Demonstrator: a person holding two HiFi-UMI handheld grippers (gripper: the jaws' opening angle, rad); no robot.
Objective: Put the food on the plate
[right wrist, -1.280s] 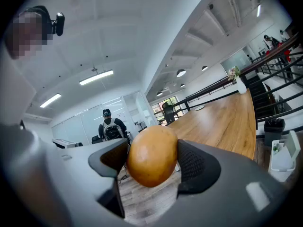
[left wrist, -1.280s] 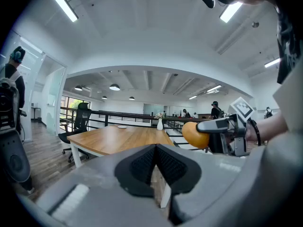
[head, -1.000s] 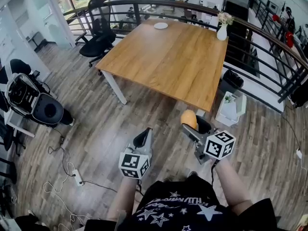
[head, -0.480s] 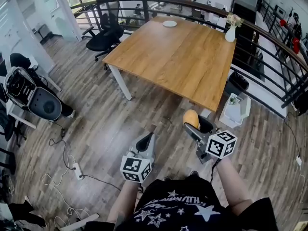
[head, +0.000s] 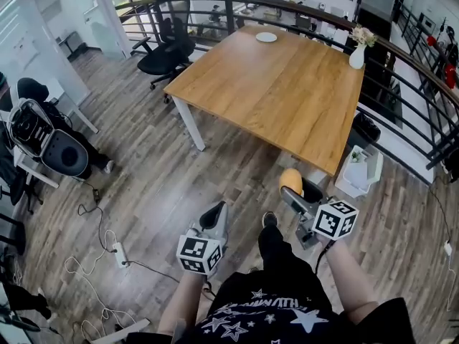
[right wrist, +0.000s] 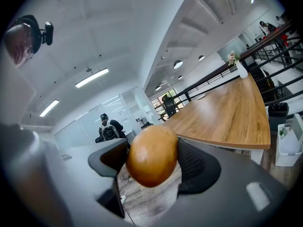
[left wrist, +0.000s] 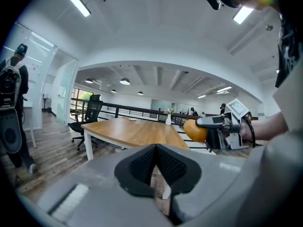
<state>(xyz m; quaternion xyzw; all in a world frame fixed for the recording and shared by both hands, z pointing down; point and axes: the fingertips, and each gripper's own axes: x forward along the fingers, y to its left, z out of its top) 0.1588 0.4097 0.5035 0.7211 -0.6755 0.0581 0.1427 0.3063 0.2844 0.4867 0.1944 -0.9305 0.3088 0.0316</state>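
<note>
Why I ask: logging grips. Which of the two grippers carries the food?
The right gripper: its jaws clamp a round orange-brown food item. The left gripper has its jaws together with nothing between them.

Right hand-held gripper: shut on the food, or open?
Shut on it. In the right gripper view, the right hand-held gripper has the round golden-brown food item wedged between its black pads, both touching it.

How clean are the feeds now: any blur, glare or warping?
Head view: sharp, evenly lit, railing bowed by the wide lens, plate tiny. Right gripper view: heavy fisheye, black corners, food crisp with a soft highlight. Left gripper view: same fisheye, ceiling lights blown out.
</note>
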